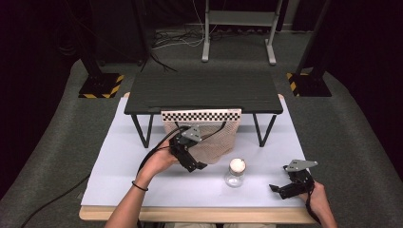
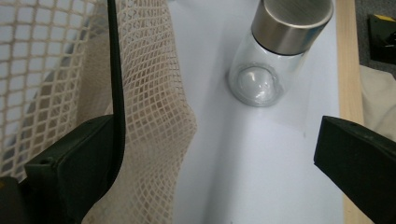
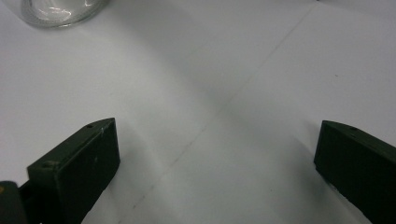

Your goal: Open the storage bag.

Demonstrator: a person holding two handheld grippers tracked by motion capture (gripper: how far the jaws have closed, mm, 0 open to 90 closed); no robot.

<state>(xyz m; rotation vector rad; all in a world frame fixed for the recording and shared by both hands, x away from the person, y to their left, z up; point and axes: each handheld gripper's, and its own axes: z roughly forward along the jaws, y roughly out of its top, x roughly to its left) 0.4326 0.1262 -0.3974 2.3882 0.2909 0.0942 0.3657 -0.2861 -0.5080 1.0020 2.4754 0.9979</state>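
L claw beside upright jar

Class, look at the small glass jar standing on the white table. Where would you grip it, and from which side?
Probably across the metal lid of the glass jar, coming from above. It stands upright, and its clear body is rounded and looks slippery. The open right hand-held gripper has free table between it and the jar; a mesh bag lies on the other side.

1 glass jar, 1 mesh bag, 2 hand-held grippers, 1 black stand.
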